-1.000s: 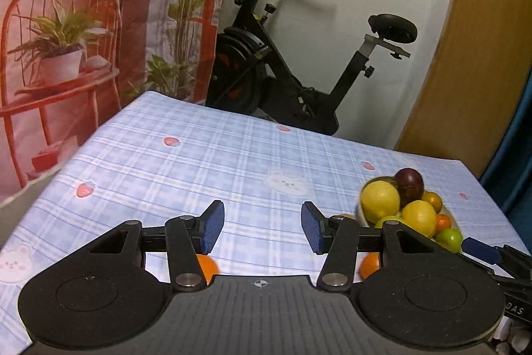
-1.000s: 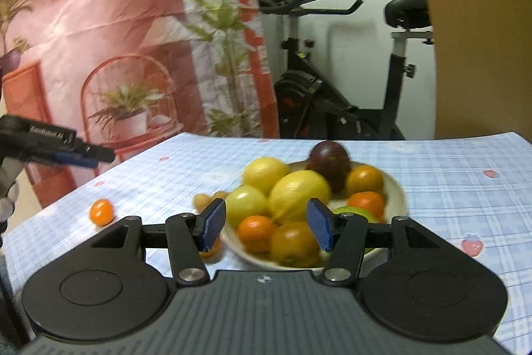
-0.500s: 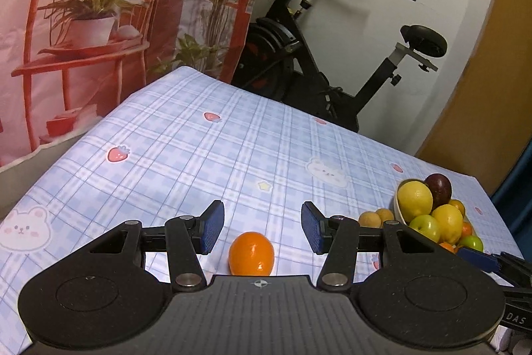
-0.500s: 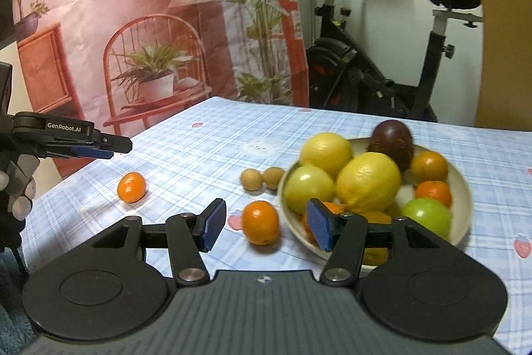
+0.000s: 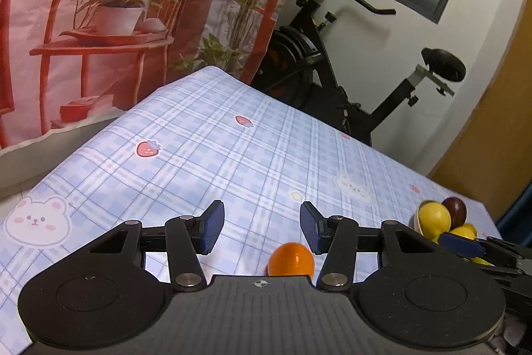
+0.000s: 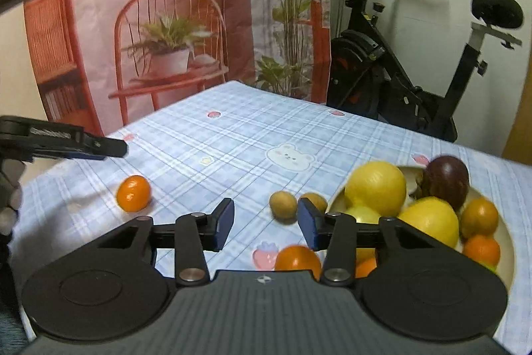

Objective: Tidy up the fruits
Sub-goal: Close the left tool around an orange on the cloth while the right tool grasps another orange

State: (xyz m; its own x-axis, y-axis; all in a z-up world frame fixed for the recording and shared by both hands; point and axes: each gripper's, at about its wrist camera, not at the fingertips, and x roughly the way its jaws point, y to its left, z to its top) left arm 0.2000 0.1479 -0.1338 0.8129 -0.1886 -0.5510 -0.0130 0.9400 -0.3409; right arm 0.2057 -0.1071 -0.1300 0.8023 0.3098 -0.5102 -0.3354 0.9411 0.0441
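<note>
Covering worktop [image 6: 232, 135]: blue plaid cloth with bear and strawberry prints; exercise bike [image 6: 399, 88] and printed backdrop [image 6: 133, 22] behind. Plate [image 6: 507, 242] at 3 o'clock, piled with fruit. Loose: two oranges, two brown fruits [image 6: 282, 204]. Left gripper [image 5: 261, 228] jaws partly open, empty, orange [image 5: 291, 259] below. Right gripper [image 6: 265, 223] jaws closing, empty, second orange [image 6: 297, 258] below.

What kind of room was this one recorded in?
Most likely a room in a home, not a lab: an exercise bike stands behind the table, a cartoon tablecloth covers it, and a printed backdrop hangs alongside.
</note>
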